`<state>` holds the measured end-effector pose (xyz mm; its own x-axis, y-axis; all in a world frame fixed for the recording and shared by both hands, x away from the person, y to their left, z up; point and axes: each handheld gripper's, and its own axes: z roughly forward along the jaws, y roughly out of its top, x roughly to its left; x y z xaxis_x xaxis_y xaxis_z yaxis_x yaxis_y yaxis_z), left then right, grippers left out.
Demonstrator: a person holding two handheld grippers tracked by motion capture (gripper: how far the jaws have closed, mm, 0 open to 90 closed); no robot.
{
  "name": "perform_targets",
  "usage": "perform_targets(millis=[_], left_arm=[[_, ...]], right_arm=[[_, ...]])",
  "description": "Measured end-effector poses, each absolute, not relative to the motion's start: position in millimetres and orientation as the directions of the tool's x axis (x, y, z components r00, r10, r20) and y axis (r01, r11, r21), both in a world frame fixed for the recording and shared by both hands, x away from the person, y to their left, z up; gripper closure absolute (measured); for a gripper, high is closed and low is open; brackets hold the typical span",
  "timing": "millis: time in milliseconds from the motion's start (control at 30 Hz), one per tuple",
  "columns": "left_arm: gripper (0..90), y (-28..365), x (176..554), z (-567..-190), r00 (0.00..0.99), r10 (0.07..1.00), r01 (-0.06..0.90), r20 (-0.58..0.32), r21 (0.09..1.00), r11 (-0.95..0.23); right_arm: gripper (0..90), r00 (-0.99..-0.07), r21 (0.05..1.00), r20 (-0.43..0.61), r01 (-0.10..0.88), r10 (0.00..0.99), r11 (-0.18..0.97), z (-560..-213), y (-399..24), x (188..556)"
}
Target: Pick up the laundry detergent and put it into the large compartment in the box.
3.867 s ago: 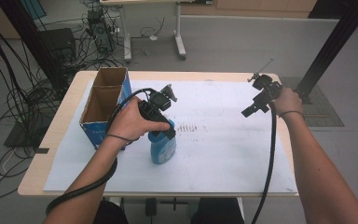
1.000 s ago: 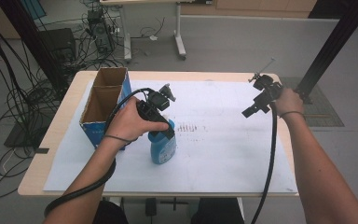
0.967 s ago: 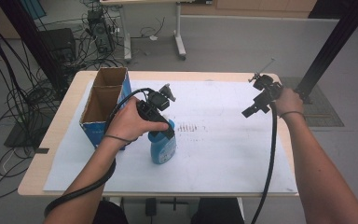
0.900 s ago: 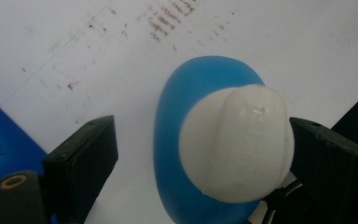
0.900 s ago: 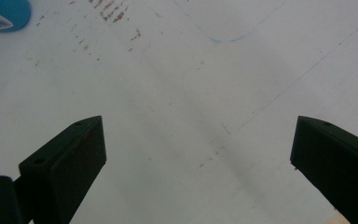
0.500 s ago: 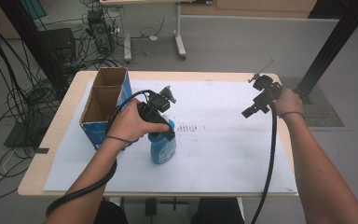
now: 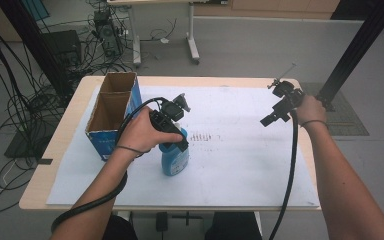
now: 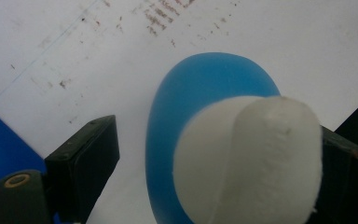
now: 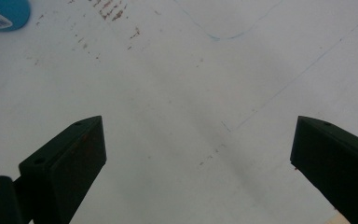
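The blue bottle [image 7: 175, 159] stands mid-sheet between the left gripper [image 8: 214, 154]'s closing, spread fingers; right gripper [image 7: 280, 107] fingers spread.

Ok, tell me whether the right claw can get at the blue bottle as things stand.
Probably yes: bare white sheet lies between the open right claw and the blue bottle. But the left claw already straddles the bottle's white cap from above, so only the body is free.
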<state>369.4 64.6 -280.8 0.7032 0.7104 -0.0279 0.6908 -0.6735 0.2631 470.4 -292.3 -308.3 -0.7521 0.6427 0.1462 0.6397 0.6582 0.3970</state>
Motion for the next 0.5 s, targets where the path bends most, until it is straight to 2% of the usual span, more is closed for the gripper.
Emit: perform_targets(millis=[500], left_arm=[[22.4, 64.3, 370.0, -280.3, 0.704, 0.709, 0.69, -0.025, 0.26, -0.676]], right_arm=[[3.1, -0.75, 0.402, 0.15, 0.642, 0.645, 0.653, -308.4, -292.3, 469.9]])
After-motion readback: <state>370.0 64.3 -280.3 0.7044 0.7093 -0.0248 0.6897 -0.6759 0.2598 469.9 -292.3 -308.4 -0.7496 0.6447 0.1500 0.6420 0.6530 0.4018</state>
